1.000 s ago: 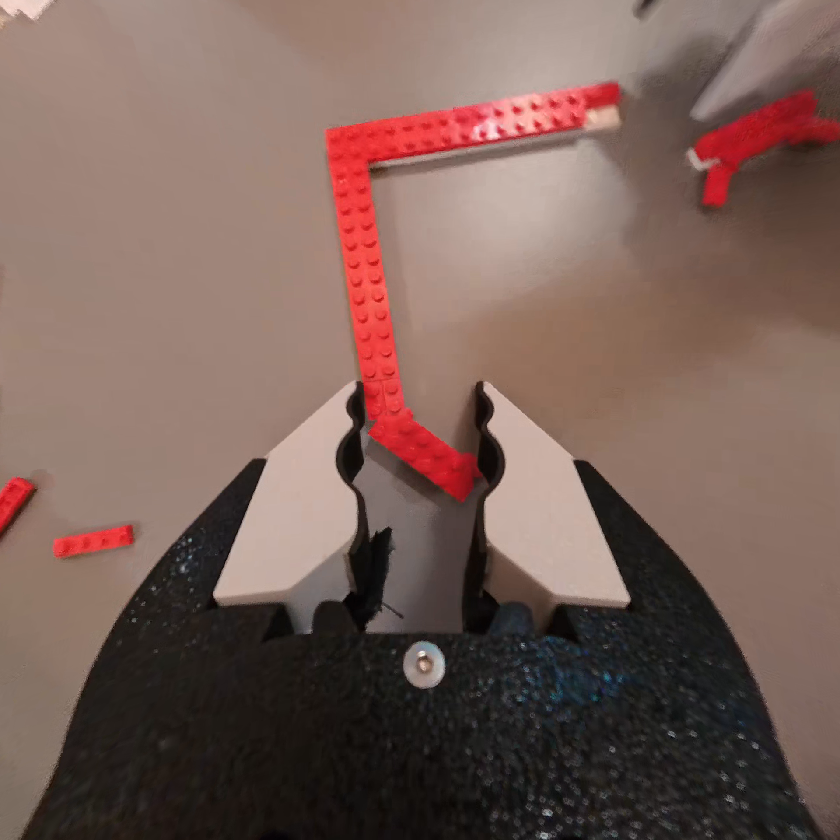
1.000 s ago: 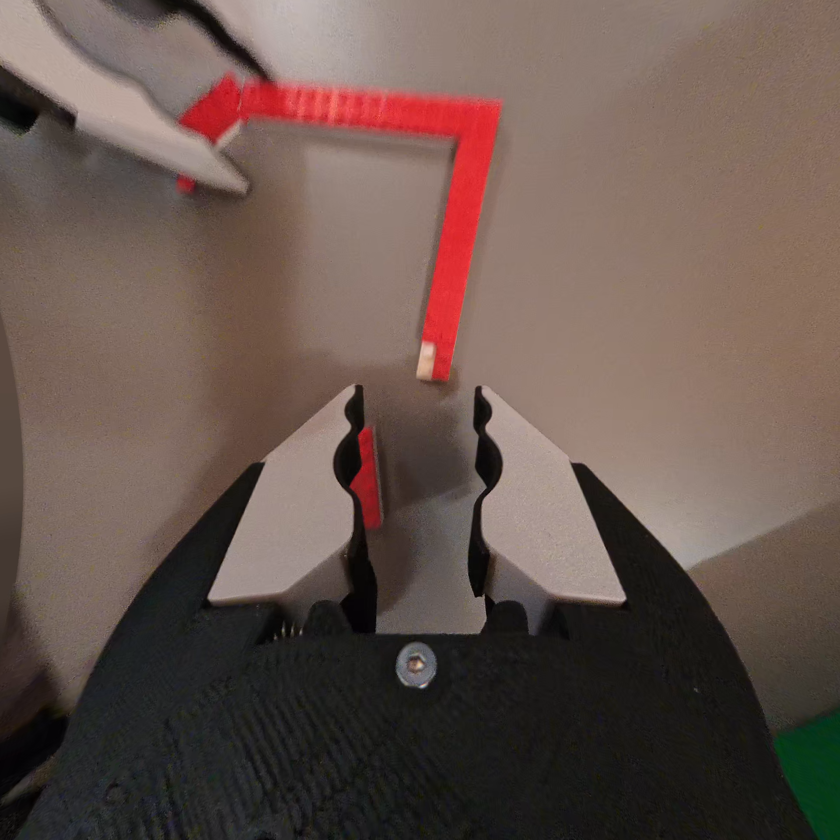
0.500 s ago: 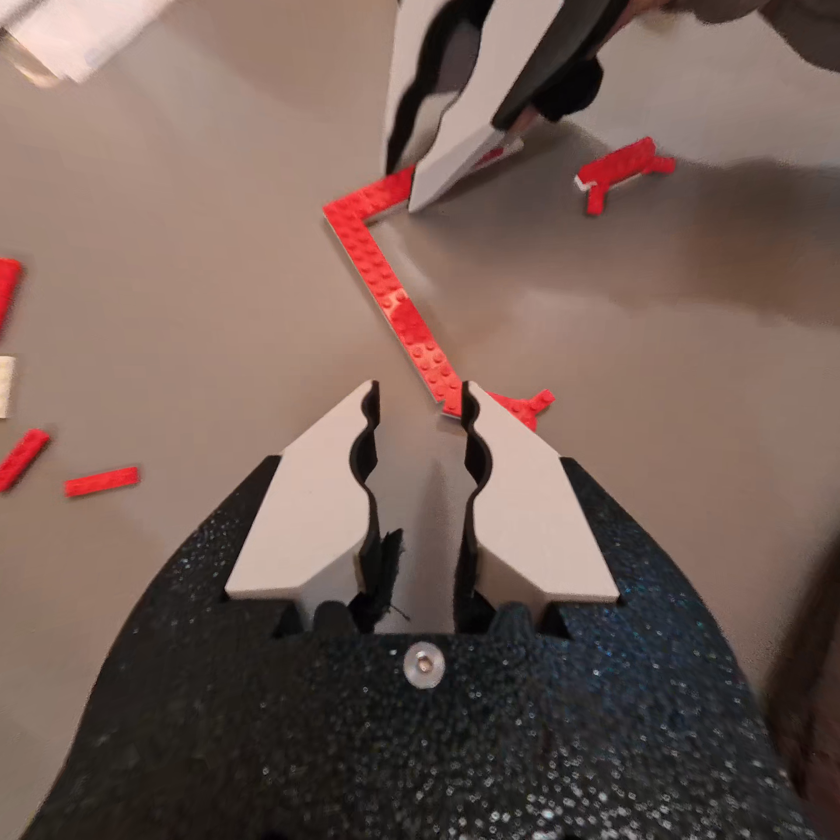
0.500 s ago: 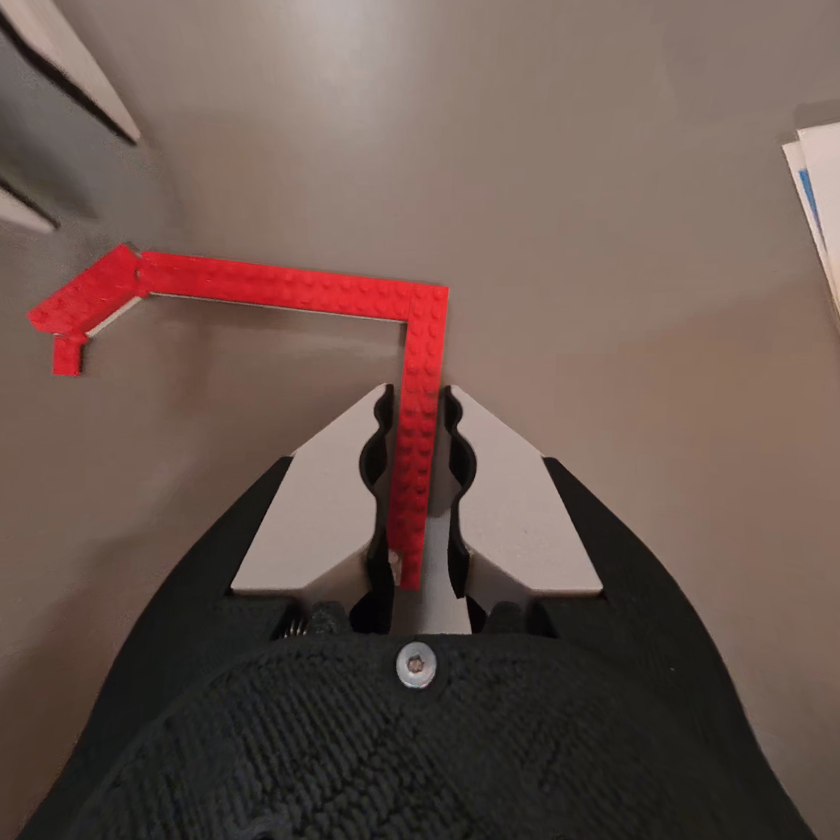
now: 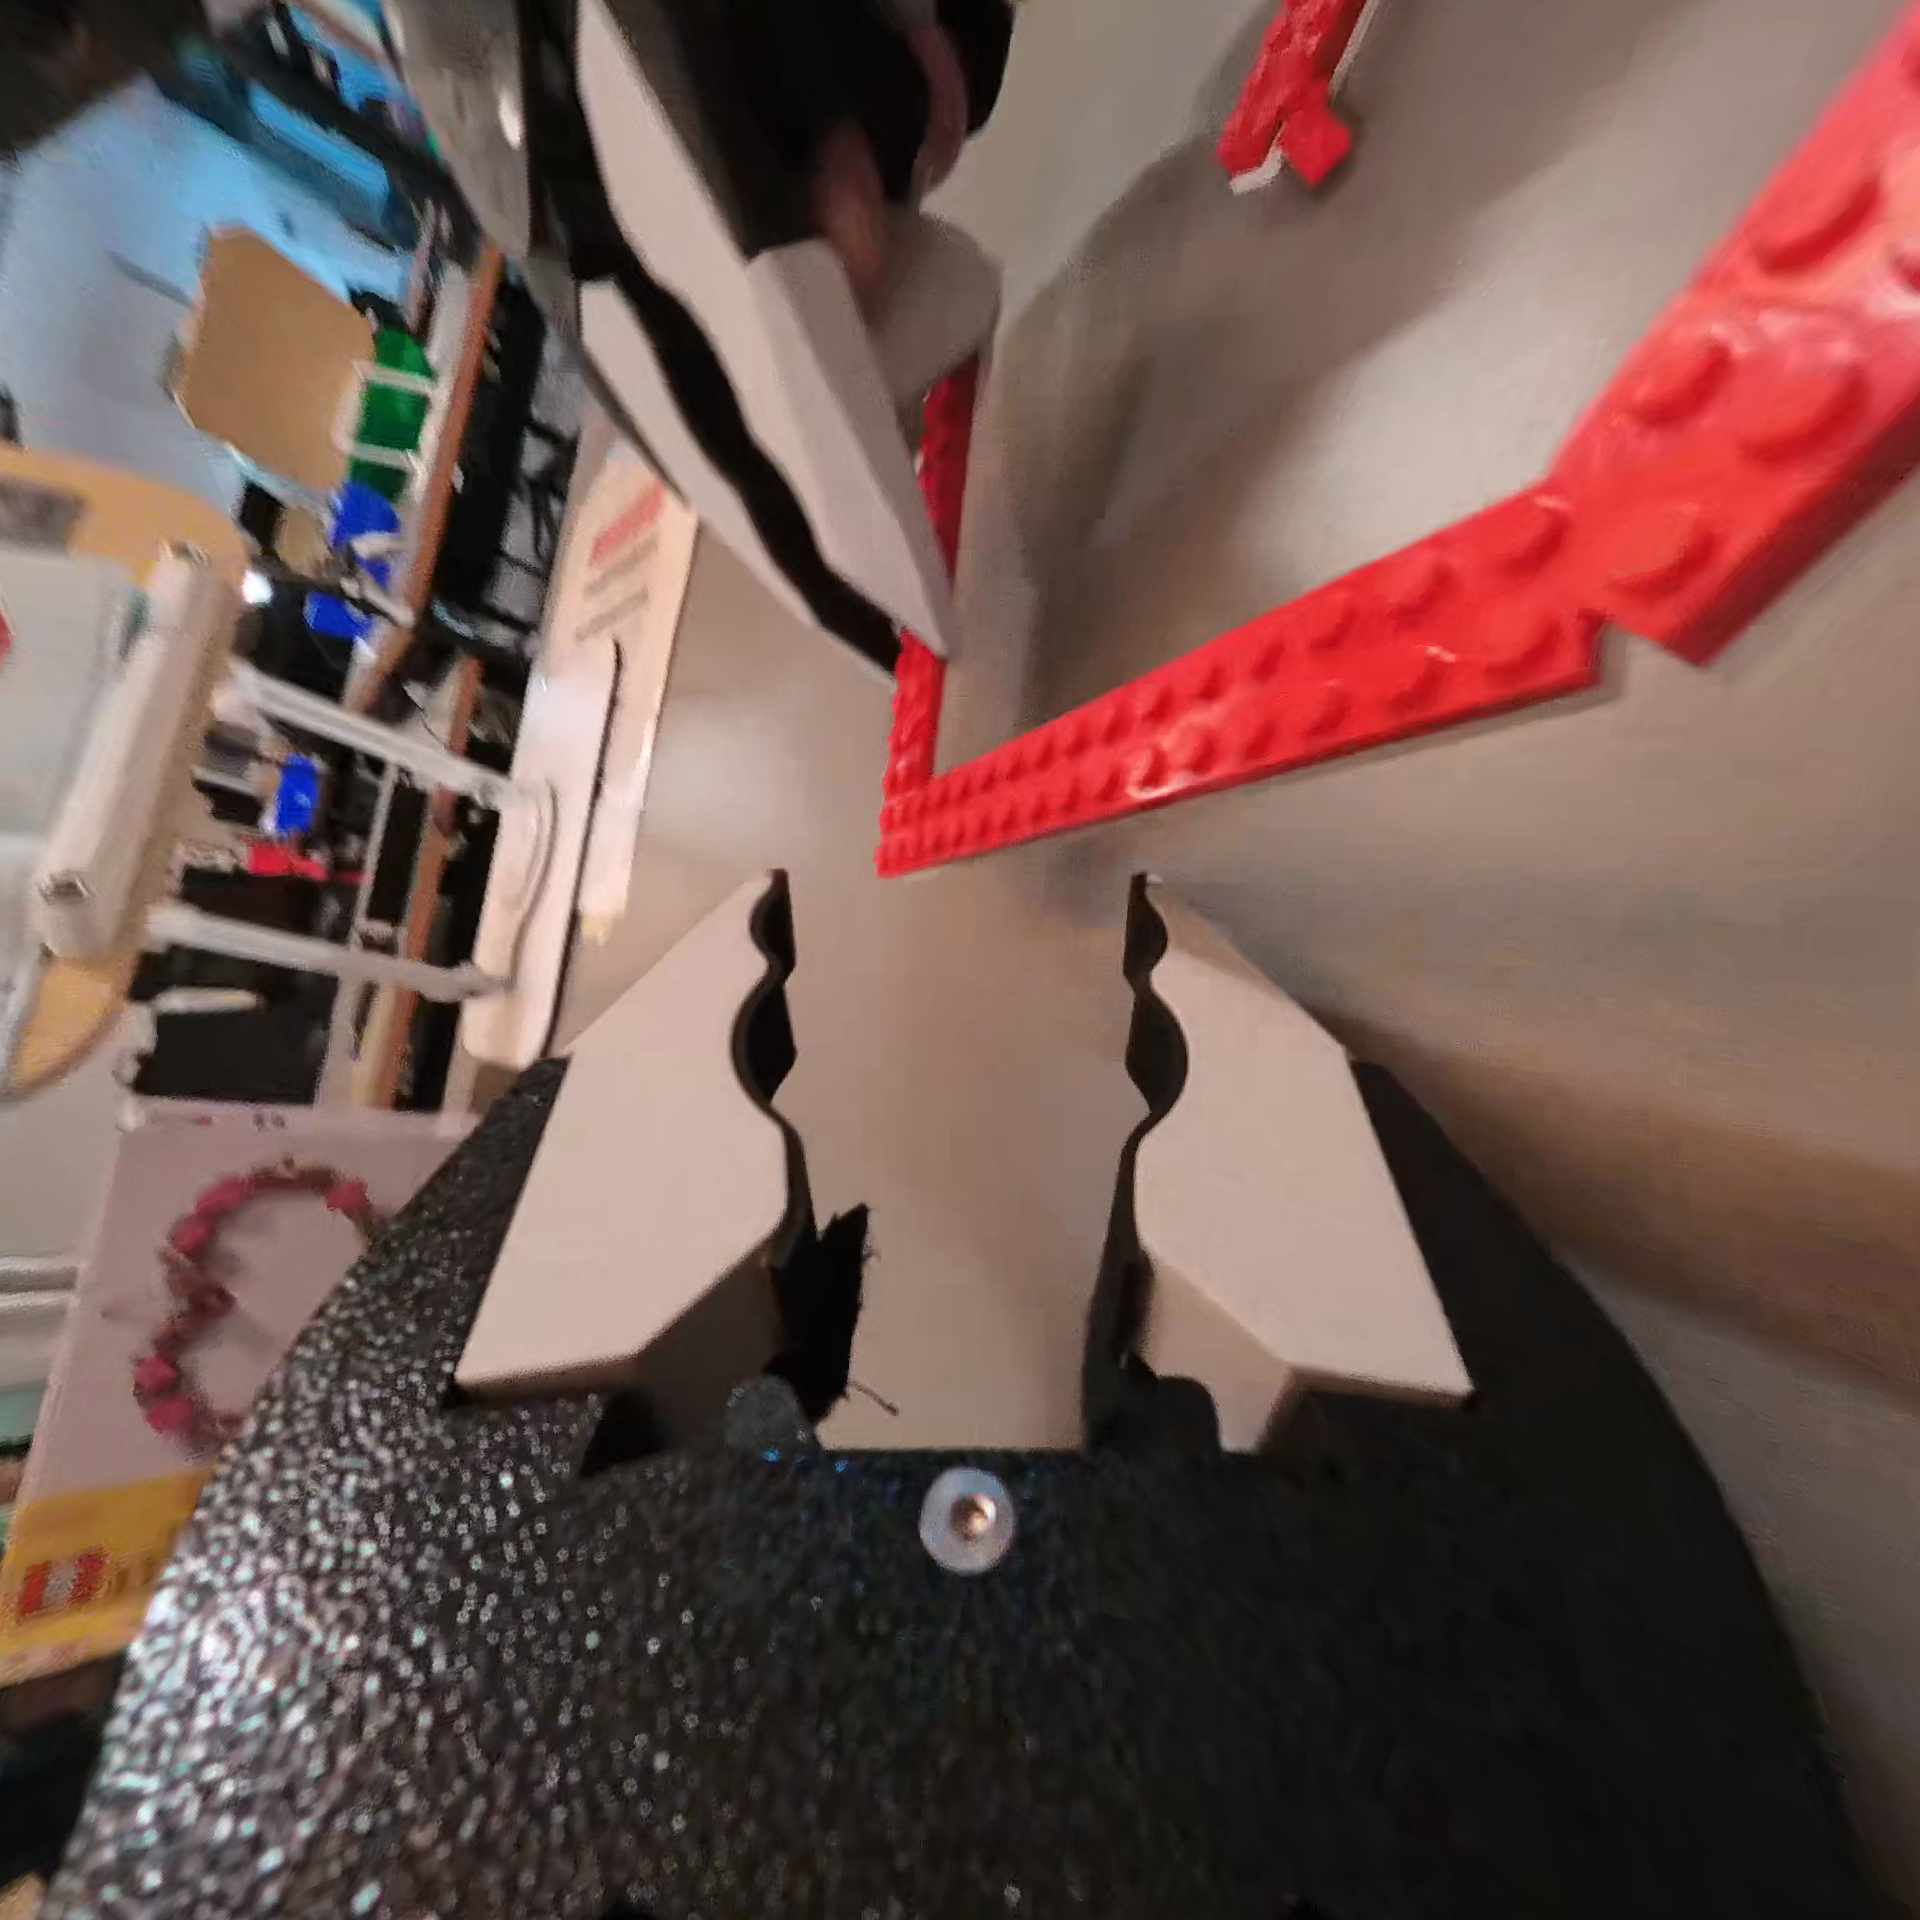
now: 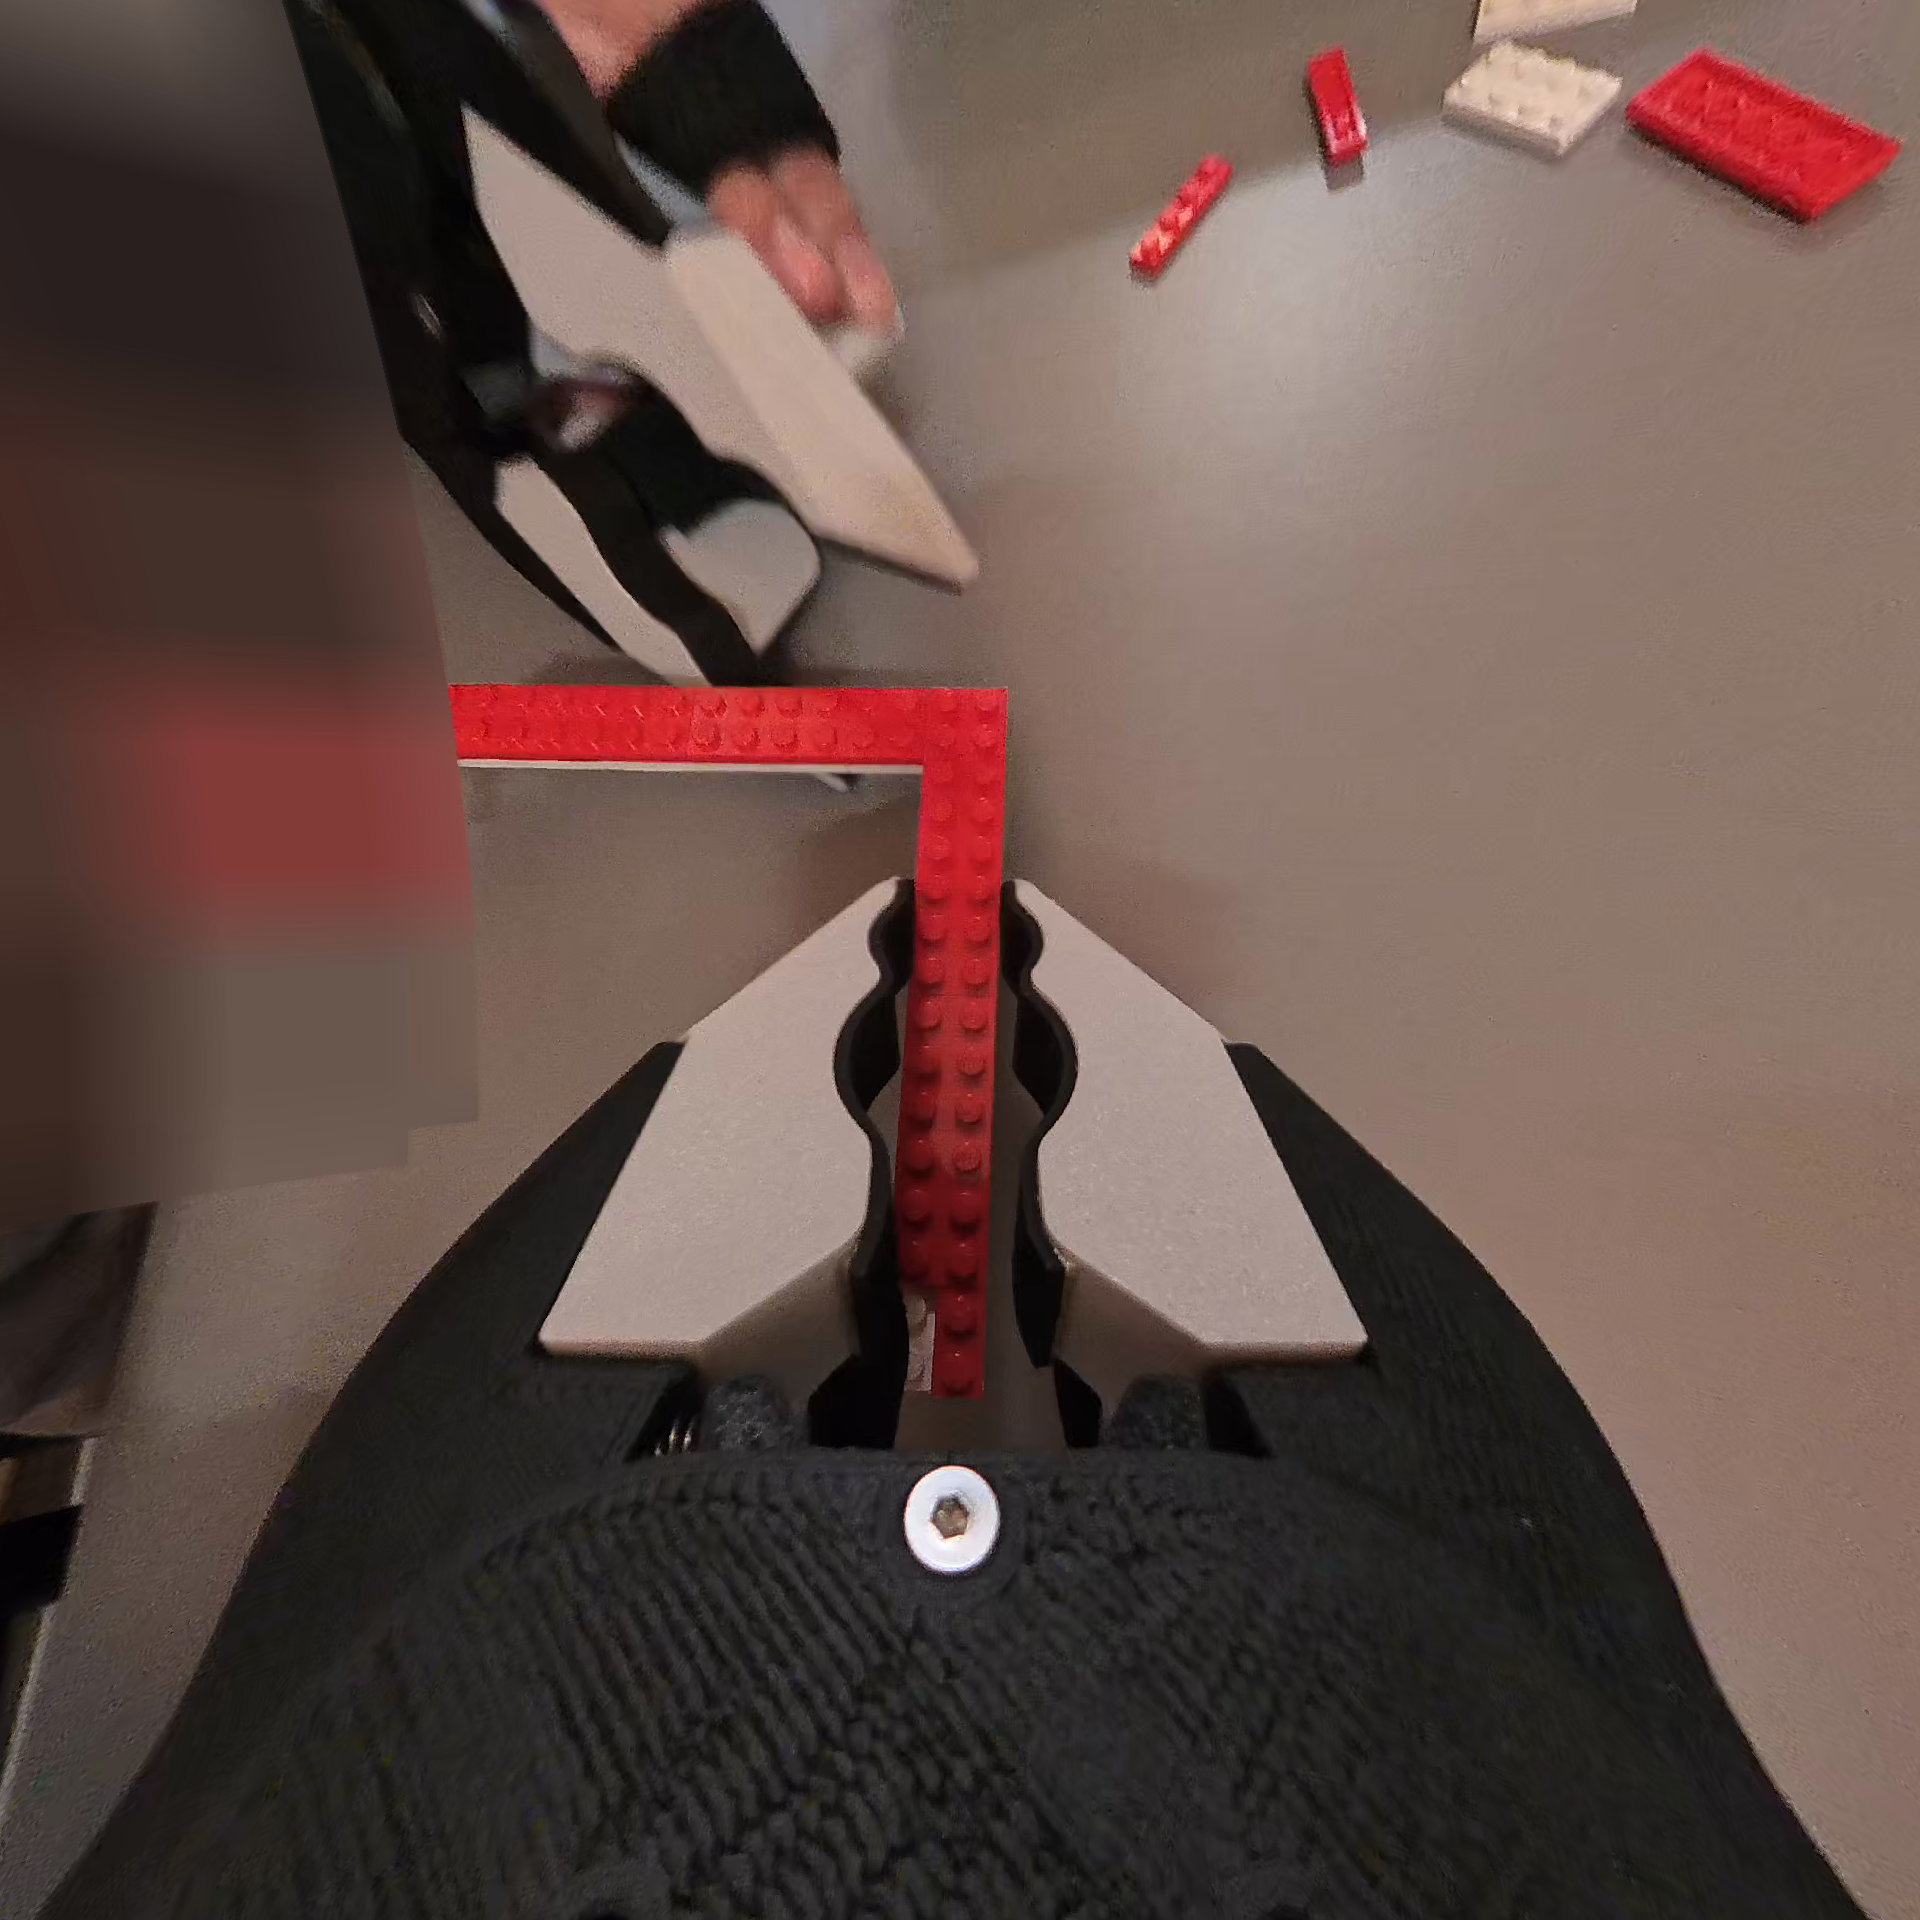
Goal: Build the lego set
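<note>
A red L-shaped plate frame [image 6: 727, 722] lies on the grey table [image 6: 1455, 831]. My right gripper [image 6: 961, 894] is shut on the frame's near arm, which runs back between the fingers. In the left wrist view the frame [image 5: 1247, 717] runs up to the right, with its angled end piece [image 5: 1787, 416] close to the camera. My left gripper [image 5: 956, 894] is open and empty, strongly tilted, just short of the frame's corner. The right gripper's fingers [image 5: 831, 468] come down on the far arm there. The left gripper [image 6: 779, 447] shows behind the frame in the right wrist view.
Loose pieces lie at the far right: a narrow red plate [image 6: 1179, 213], a small red piece [image 6: 1335, 104], a white plate [image 6: 1532, 99] and a wide red plate [image 6: 1761, 130]. A small red sub-assembly [image 5: 1288, 94] lies beyond the frame. A printed booklet [image 5: 156, 1351] is at the left.
My left gripper let go of the frame's angled end, opened wider and rolled onto its side near the corner. My right gripper moved over the other arm and closed on it.
</note>
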Available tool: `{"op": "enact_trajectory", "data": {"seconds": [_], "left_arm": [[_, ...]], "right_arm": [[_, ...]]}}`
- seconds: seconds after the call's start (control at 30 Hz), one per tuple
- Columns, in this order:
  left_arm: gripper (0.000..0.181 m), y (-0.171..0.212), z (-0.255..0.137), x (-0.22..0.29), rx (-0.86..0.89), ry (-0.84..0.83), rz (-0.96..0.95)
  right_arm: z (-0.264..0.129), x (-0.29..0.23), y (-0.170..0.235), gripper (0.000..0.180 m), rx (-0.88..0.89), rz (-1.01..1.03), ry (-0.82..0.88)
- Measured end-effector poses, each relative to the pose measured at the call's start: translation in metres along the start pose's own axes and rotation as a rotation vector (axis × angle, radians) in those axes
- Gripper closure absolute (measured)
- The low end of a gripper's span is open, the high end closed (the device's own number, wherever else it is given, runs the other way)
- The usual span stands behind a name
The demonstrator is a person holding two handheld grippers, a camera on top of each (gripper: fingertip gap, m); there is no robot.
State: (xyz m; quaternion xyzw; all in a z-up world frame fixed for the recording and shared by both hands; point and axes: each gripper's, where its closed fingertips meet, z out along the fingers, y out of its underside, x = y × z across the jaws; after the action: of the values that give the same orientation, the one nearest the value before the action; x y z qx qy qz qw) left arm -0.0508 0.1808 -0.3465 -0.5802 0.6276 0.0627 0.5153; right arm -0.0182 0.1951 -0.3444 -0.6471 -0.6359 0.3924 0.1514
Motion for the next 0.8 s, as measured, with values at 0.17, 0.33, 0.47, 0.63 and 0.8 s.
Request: {"op": "enact_trajectory", "data": {"seconds": [0.17,0.33,0.47,0.63,0.8], "left_arm": [[0.119,-0.027,0.014,-0.016,0.109,-0.166,0.164],[0.155,-0.059,0.014,-0.025,0.212,-0.33,0.336],[0.172,-0.067,0.013,-0.021,0.235,-0.397,0.402],[0.173,-0.063,0.017,-0.007,0.244,-0.321,0.4],[0.174,-0.058,0.021,0.004,0.259,-0.212,0.382]], "right_arm": [[-0.007,-0.015,-0.014,0.165,0.112,0.034,-0.128],[-0.014,-0.034,-0.018,0.165,0.157,0.025,-0.213],[-0.02,-0.041,-0.02,0.163,0.204,0.036,-0.211],[-0.05,-0.023,-0.01,0.134,0.279,0.037,0.042],[-0.069,-0.031,0.056,0.136,0.045,0.036,0.277]]}}
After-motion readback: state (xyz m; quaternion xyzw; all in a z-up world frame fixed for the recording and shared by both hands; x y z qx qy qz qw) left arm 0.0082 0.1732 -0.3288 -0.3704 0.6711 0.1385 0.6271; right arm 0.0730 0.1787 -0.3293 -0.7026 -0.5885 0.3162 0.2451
